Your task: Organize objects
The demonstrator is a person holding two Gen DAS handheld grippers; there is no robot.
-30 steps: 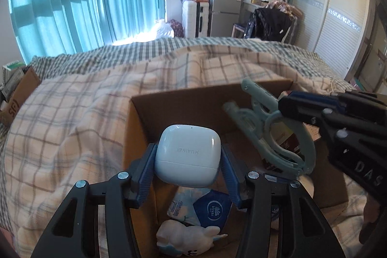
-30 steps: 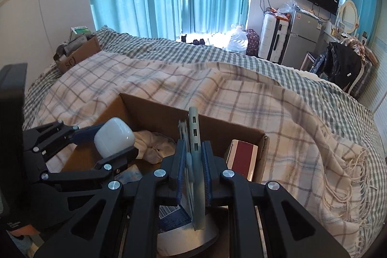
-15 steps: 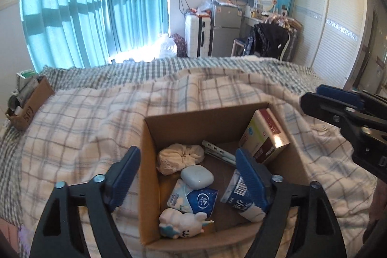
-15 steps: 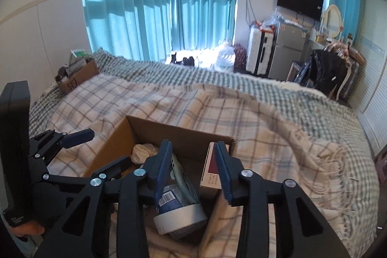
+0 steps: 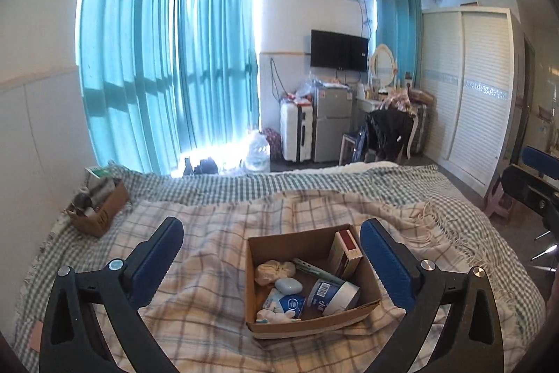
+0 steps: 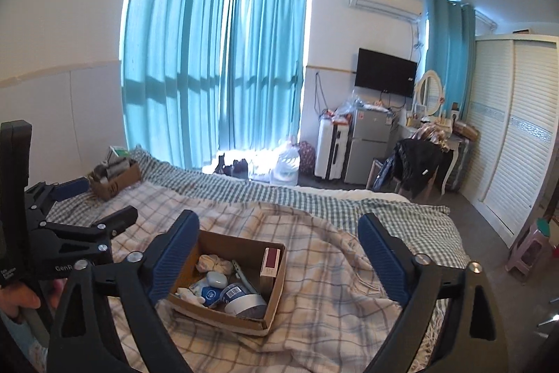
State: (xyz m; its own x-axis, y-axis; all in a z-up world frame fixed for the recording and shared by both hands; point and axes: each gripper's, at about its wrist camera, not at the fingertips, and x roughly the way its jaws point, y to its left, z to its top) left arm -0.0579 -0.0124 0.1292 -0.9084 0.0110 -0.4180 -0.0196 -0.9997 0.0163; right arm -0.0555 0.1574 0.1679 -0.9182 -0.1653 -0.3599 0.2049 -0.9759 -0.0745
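An open cardboard box (image 5: 251, 289) (image 6: 276, 289) sits on the plaid blanket on the bed. Inside lie a white earbud case (image 5: 288, 285) (image 6: 216, 279), a pale green clip (image 5: 312, 268) (image 6: 241, 275), a tape roll (image 5: 333, 296) (image 6: 244, 301), a red-and-white carton (image 5: 344, 250) (image 6: 270, 263), a cloth bundle (image 5: 274, 270), a blue packet (image 5: 288, 303) and a small white figurine (image 5: 276, 315). My left gripper (image 5: 270, 254) is open and empty, held high above and behind the box. My right gripper (image 6: 279, 243) is open and empty, also raised above the box.
A second cardboard box (image 5: 99, 207) with clutter stands at the bed's far left corner. Beyond the bed are teal curtains, a suitcase and small fridge (image 5: 330, 131), a chair with dark clothes, and a white wardrobe (image 5: 478, 93) on the right.
Both grippers opened, dropping the earbud case and the green clip into the box, then pulled up and back away from it. The view now takes in the whole room.
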